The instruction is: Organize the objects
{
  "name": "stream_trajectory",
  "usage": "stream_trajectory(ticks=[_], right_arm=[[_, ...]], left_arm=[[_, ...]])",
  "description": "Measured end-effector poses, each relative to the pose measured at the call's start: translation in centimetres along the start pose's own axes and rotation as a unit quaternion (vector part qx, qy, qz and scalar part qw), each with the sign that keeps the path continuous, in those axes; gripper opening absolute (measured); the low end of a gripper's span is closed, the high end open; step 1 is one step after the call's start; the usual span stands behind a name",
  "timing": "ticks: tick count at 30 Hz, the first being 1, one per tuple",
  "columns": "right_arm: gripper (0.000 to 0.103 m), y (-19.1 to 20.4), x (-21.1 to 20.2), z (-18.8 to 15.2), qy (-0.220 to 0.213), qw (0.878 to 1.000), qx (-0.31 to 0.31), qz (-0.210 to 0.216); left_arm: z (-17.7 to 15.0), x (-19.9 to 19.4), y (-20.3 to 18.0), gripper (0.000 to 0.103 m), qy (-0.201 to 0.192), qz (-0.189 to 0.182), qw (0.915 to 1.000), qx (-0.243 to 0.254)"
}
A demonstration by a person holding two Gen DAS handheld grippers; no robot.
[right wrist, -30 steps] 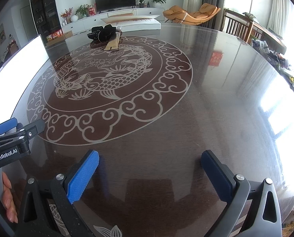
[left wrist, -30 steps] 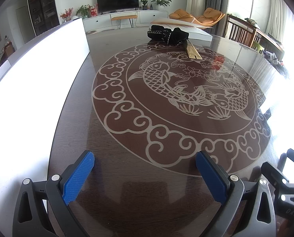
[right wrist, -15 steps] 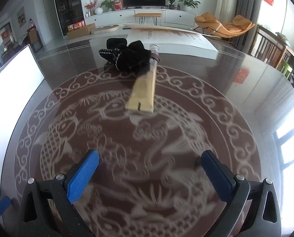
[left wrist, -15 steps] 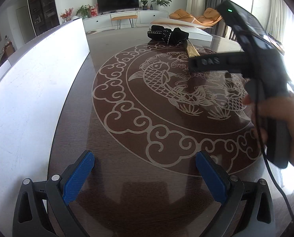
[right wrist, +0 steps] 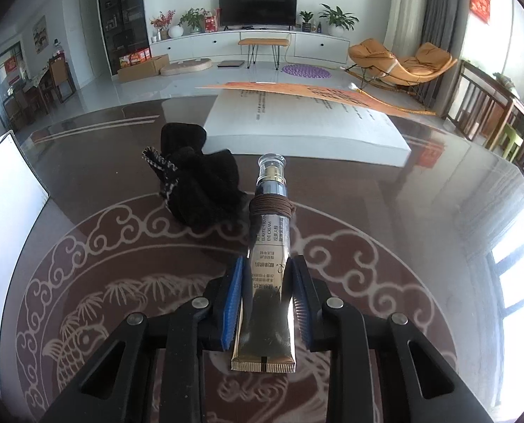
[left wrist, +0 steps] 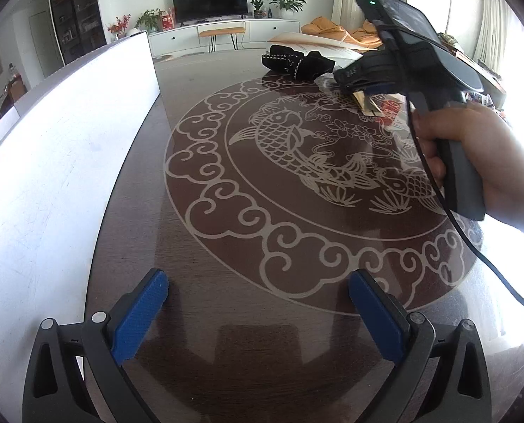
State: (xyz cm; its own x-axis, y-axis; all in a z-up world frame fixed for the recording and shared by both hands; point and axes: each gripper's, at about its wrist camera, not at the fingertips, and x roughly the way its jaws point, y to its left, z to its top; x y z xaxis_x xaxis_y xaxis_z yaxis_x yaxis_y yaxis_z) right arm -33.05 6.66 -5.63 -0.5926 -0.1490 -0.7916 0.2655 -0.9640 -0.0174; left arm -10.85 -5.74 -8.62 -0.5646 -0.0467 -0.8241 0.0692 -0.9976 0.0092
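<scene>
Where the right wrist view begins, the right gripper (right wrist: 266, 294) shows two ribbed blue pads (right wrist: 233, 303) on black plastic arms, and its jaws have just been closing; the pads now sit against both sides of a flat, glossy gold tube of eye cream (right wrist: 269, 282), so the tube is clamped between them. This one tube lies lengthwise on the table (right wrist: 420, 218), its crimped end nearest the camera and its clear, rounded cap pointing away, with a thin brown cord (right wrist: 271, 208) wound several times around the neck. Just beside the cap end, to the left, sits one crumpled black fabric pouch (right wrist: 198, 183), soft and velvety, edged with pale stitching. Beyond it lies a broad white sheet (right wrist: 304, 123) printed with small text. In the left wrist view, the left gripper (left wrist: 258, 313) hangs over the near table edge with its two textured blue pads spread wide apart and nothing between them. A tall white board (left wrist: 61, 162) stands along the left side. The table surface is dark, polished and reflective, inlaid with pale cloud scrolls ringing two carp. Farther right, a hand (left wrist: 480, 162) grasps the grey handle of the right gripper, which reaches to the tube near the pouch.
</scene>
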Motion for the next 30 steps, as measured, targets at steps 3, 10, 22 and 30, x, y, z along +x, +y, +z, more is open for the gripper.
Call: stream_trajectory(ticks=[3,10,22,30], right_arm=[[0.028,-2.3,-2.0,-2.9,-0.002,1.0,0.025,-0.018],[0.028,-7.4,-9.7,-12.6,-0.006,0.996,0.063,-0.068],[0.073,-10.1,-13.9,-17.5,0.003,0.99,0.109,-0.09],[0.081,-10.0,-13.6,-17.5,0.006,0.99,0.112,-0.08]], left_arm=[[0.0,0.0,0.0,0.103,0.0,0.0,1.0,0.0],[-0.1,0.0,0.0,0.103,0.0,0.001,1.0,0.0],[0.0,0.0,0.0,0.103,0.0,0.0,1.0,0.0],[2.5,1.4,-0.2,0.103,0.062,0.02,0.9968,-0.046]])
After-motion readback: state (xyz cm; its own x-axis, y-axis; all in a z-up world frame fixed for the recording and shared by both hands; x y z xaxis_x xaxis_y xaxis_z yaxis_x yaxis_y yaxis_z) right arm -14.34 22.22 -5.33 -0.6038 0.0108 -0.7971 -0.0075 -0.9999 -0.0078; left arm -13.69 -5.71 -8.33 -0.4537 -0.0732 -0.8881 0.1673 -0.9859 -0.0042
